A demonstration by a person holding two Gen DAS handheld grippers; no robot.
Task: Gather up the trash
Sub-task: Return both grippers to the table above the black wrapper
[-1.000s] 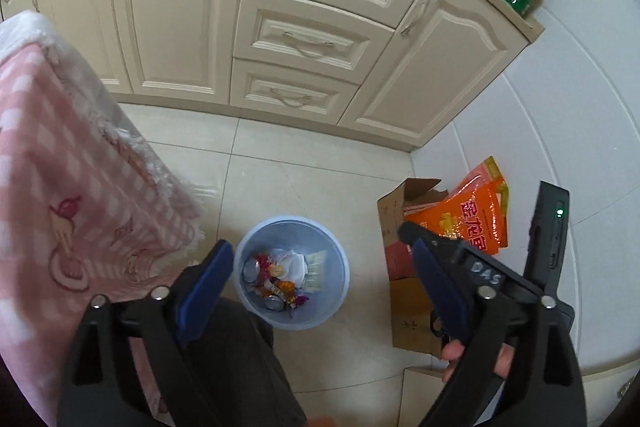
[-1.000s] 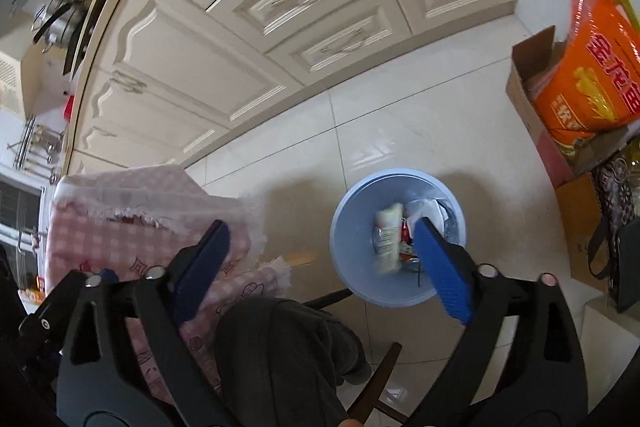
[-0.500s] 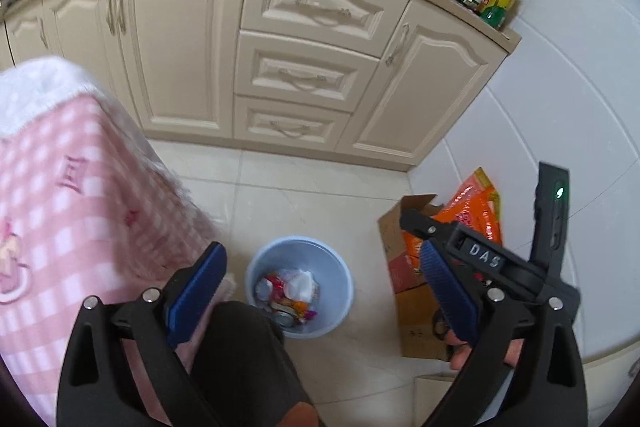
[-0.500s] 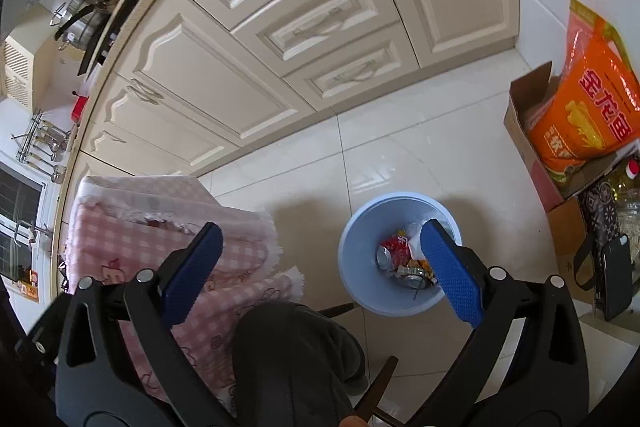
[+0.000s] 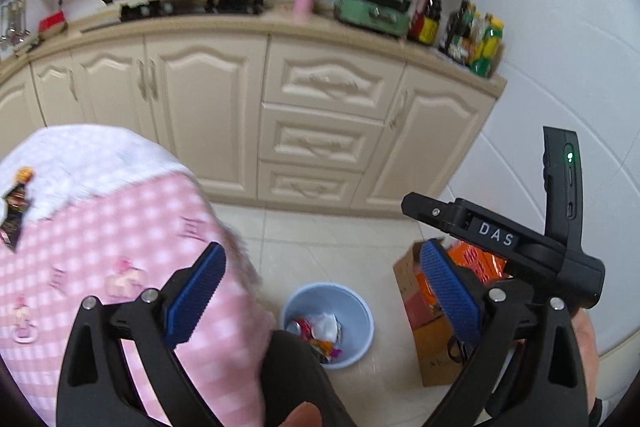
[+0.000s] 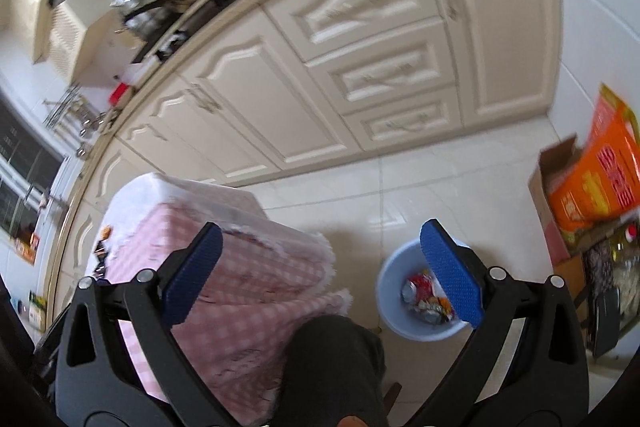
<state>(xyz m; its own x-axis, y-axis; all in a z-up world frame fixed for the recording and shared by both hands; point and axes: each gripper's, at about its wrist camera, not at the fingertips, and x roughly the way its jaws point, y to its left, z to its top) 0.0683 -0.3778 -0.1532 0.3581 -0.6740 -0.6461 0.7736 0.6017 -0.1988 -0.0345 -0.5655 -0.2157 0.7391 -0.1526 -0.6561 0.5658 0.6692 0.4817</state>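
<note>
Both empty right now: left gripper (image 5: 320,291) spread wide with nothing between the blue pads, right gripper (image 6: 320,267) same deal, wide open and holding nothing. Blue bin (image 5: 362,341) down on the floor just beside the pink checkered tabletop (image 5: 132,227), already stuffed with wrappers and what looks like a crushed can (image 6: 414,289). One leftover piece, a dark snack wrapper (image 5: 16,205), lying flat near the far white edge of the cloth. Probably featherlight, crinkly and slick, zero stiffness, so likely to slide or fold instead of lifting. Best bet: pinch across a raised edge or crease, not the flat middle. Soft cloth underneath could get snagged too
</note>
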